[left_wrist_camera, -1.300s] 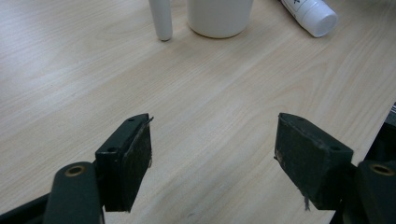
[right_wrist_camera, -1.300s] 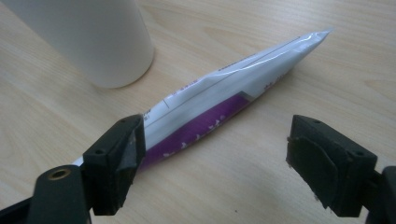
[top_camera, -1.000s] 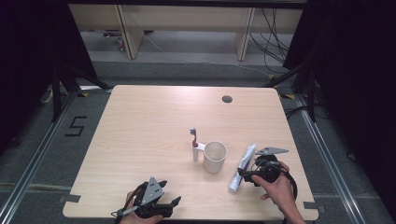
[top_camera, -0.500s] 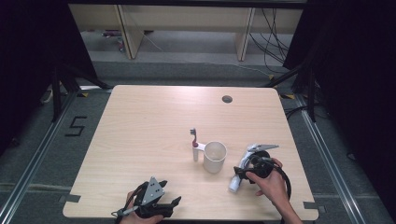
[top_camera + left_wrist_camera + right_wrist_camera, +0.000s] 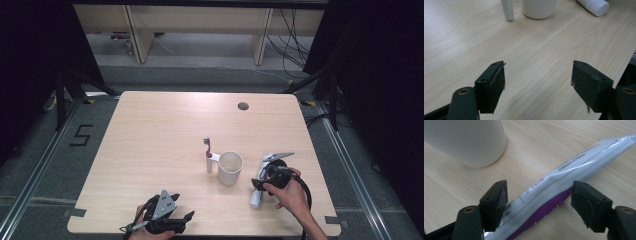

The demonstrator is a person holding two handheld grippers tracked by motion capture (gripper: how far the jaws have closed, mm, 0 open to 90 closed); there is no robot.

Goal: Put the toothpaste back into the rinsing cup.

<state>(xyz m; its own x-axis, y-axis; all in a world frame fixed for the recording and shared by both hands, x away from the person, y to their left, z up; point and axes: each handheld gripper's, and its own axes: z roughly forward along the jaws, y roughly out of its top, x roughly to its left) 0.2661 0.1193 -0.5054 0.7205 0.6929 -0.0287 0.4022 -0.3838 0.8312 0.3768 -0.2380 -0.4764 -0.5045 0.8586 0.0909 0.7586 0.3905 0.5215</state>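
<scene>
Straddling the toothpaste tube [image 5: 564, 185], the right gripper [image 5: 539, 195] keeps its 2 fingers apart (left gripper [image 5: 537, 82] likewise).

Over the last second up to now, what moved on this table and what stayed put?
The right tool came down over the toothpaste tube; its jaws now stand open on either side of the tube, not yet closed on it. The tube itself lies where it was, beside the white cup. The toothbrush kept its place, and the left tool stayed open at the near edge of the table.
</scene>
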